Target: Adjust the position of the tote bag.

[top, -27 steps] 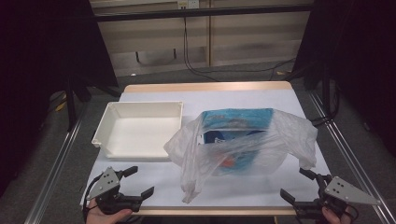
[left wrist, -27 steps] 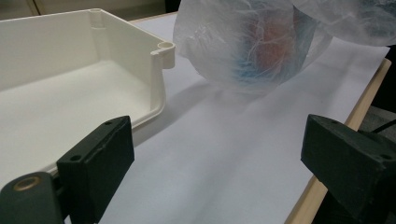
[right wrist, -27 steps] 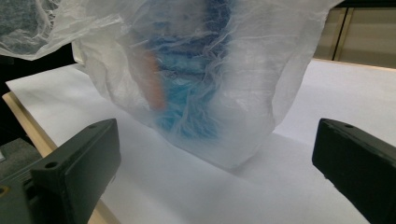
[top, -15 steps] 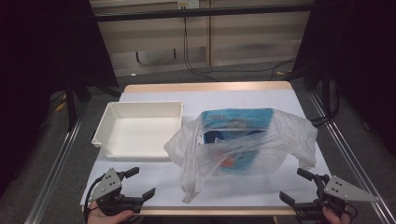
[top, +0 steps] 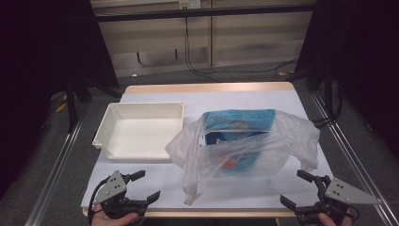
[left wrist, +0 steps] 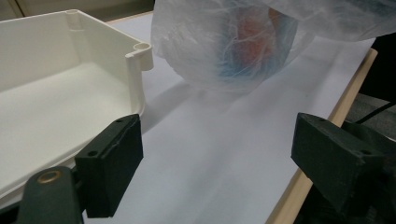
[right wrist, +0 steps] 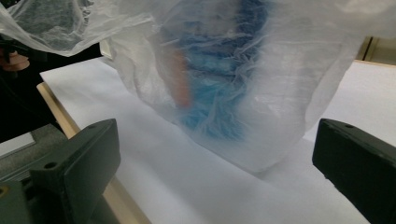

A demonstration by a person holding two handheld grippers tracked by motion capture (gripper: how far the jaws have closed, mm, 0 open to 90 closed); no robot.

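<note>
While overhead reveals the tray [top: 141, 134], the right tool [right wrist: 215, 177] faces the bag [right wrist: 224, 70].

A translucent plastic bag [top: 244, 146] veils the blue package [top: 240, 125] inside, its print unreadable. Both hands are cropped at the high view's bottom edge.

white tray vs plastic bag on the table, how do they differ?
The white tray is rigid, opaque and empty; the plastic bag is crumpled, translucent and holds a blue package. The tray sits on the table's left, the bag to its right. Both rest on the white table, untouched by either gripper.
</note>
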